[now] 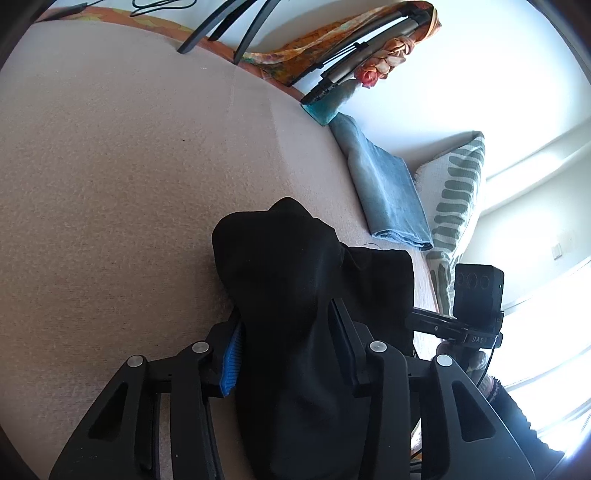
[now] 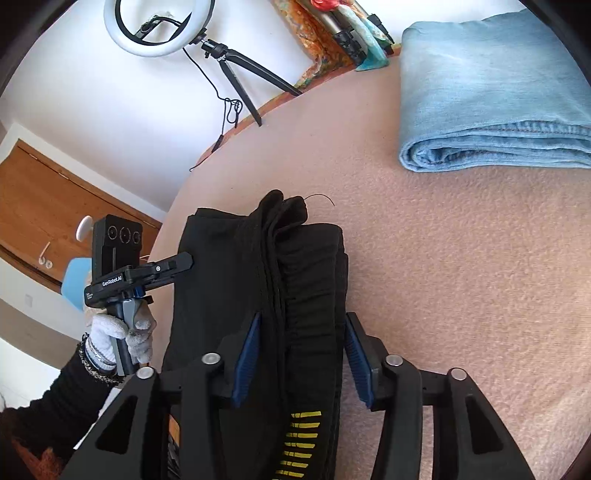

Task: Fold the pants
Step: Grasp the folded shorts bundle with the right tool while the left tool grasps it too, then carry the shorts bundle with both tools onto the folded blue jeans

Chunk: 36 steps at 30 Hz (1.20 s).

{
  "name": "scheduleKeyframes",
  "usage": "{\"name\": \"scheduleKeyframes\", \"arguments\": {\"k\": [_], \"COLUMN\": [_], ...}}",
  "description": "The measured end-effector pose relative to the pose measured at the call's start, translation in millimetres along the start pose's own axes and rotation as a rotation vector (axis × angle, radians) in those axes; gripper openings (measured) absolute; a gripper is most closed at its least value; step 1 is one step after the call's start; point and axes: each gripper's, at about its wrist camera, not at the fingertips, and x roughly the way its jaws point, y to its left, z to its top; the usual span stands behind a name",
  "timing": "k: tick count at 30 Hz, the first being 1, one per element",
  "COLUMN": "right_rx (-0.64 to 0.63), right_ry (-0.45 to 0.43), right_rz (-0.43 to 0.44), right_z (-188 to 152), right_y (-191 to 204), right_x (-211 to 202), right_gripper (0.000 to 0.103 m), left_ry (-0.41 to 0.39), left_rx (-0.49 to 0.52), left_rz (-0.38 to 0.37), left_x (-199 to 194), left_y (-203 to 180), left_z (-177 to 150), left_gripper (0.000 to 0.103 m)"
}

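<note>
Black pants point(image 1: 295, 280) with yellow markings point(image 2: 301, 439) lie folded in a thick bundle on the pink bed cover point(image 1: 110, 184). My left gripper point(image 1: 288, 332) is shut on one end of the bundle, with cloth bulging up between its fingers. My right gripper point(image 2: 303, 339) is shut on the other end, with several folded layers between its blue pads point(image 2: 247, 354). The left gripper's handle point(image 2: 118, 266), held by a gloved hand, shows in the right wrist view. The right gripper's camera block point(image 1: 478, 295) shows in the left wrist view.
Folded blue jeans point(image 2: 491, 96) lie on the cover beyond the pants, and they also show in the left wrist view point(image 1: 384, 188). A striped pillow point(image 1: 454, 199) lies past them. A ring light on a tripod point(image 2: 159, 26) and a patterned cloth point(image 1: 332, 40) stand at the bed's far edge.
</note>
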Motion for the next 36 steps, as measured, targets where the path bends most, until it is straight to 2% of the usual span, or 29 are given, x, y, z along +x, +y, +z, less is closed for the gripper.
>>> {"name": "scheduleKeyframes", "arguments": {"k": [2,5,6,7,8,9,13,17,18,19,25,29,36], "right_rx": [0.013,0.044,0.059,0.064,0.066,0.066,-0.013,-0.042,-0.053,-0.066,-0.160,-0.160,-0.254], "right_ry": [0.002,-0.013,-0.025,-0.044,-0.039,-0.018,-0.065,-0.136,-0.157,-0.178,-0.240,-0.273,-0.370], "right_rz": [0.024,0.076,0.085,0.075,0.061,0.047,-0.046,-0.130,-0.148,-0.160,-0.209,-0.225,-0.283], "right_z": [-0.6,3.5,5.5,7.9,10.2,11.3,7.0,1.4,0.0,-1.7,-9.6,-13.1,-17.8], "right_y": [-3.6,-5.7,-6.4,-3.5,-1.9,-0.7,20.3,37.7,43.0,48.1,81.3,90.1,125.7], "right_x": [-1.7,2.2,4.6,7.5,11.9,18.3,16.5,-2.5,-8.2,-14.7,-41.2,-52.4,-85.0], "right_gripper": [0.059,0.071,0.071,0.065,0.041,0.034,0.031,0.029,0.017,0.012,0.010,0.010,0.010], "left_ry": [-0.002,-0.005,-0.007,-0.008,-0.009,-0.013,-0.054,-0.100,-0.112,-0.125,-0.166,-0.193,-0.245], "left_rx": [-0.007,-0.001,0.002,0.005,0.008,0.014,0.056,0.112,0.126,0.139,0.210,0.233,0.320], "left_rz": [-0.007,-0.001,0.006,0.011,0.016,0.020,0.025,0.020,0.018,0.011,0.003,-0.004,-0.013], "left_x": [2.0,4.4,5.0,5.3,5.4,5.1,-1.6,-13.1,-17.0,-21.0,-38.9,-50.0,-71.7], "left_y": [1.3,-0.5,-1.5,-2.1,-2.9,-3.9,-12.6,-27.8,-32.0,-36.4,-61.4,-73.3,-108.8], "left_z": [-0.2,-0.7,-0.7,-0.8,-1.0,-1.2,-3.1,-5.9,-6.9,-7.9,-10.5,-12.0,-8.2], "left_gripper": [0.034,0.031,0.029,0.028,0.026,0.023,0.015,0.012,0.011,0.010,0.010,0.009,0.009]}}
